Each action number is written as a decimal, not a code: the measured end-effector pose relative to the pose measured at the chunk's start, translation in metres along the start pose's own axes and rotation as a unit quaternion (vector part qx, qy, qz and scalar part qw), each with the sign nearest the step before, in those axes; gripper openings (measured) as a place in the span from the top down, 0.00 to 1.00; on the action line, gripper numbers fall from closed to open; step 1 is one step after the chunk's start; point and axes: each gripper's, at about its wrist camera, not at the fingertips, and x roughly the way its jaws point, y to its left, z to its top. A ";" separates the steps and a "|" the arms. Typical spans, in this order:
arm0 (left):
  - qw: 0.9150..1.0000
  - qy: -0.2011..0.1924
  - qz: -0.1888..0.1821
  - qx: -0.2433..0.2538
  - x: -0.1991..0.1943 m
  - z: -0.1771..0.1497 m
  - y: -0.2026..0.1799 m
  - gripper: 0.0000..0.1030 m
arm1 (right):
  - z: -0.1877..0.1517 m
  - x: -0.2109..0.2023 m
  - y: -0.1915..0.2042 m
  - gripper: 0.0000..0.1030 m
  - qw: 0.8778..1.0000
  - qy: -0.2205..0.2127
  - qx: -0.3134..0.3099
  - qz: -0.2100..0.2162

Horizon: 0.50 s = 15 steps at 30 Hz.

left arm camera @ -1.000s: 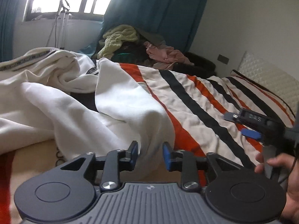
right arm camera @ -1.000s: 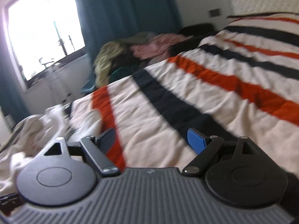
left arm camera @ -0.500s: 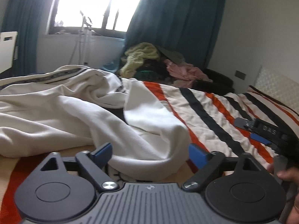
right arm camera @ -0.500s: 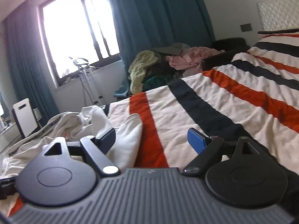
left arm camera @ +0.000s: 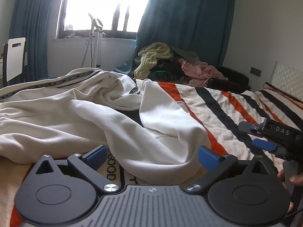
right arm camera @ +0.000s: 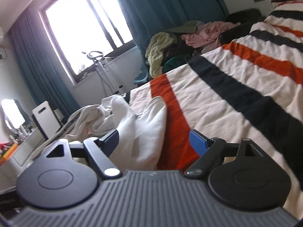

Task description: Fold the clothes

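The garment [left arm camera: 79, 117], a cream piece with a printed tape trim, lies rumpled on the bed [left arm camera: 223, 109], its nearest rounded fold just ahead of the left gripper [left arm camera: 151, 156]. That gripper's jaws have just been opening and now stand spread wide, released, with the fold lying between them but not pressed by the fingers [left arm camera: 95, 153]. The right gripper [right arm camera: 154, 139] hangs to the right of the garment, also released and holding nothing.

Risks, as I judge them: the fold is thick and layered, so a pinch here could catch several layers at once and drag the whole bundle rather than one edge. The cloth is still twisted, so folding it now would lock in creases. The right gripper sits over bare bedding beside the garment and may close on the bedcover instead.
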 end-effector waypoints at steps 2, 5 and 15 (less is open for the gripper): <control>1.000 0.000 0.006 -0.001 0.001 0.001 0.002 0.00 | 0.002 0.003 0.000 0.18 1.000 0.009 0.009 0.013; 1.000 0.006 0.019 -0.010 0.006 0.003 0.008 0.00 | 0.012 0.017 -0.001 0.18 0.998 0.039 0.028 0.037; 0.994 0.028 0.064 -0.087 0.047 0.009 0.051 0.00 | 0.077 0.143 0.024 0.18 0.988 0.130 0.020 0.083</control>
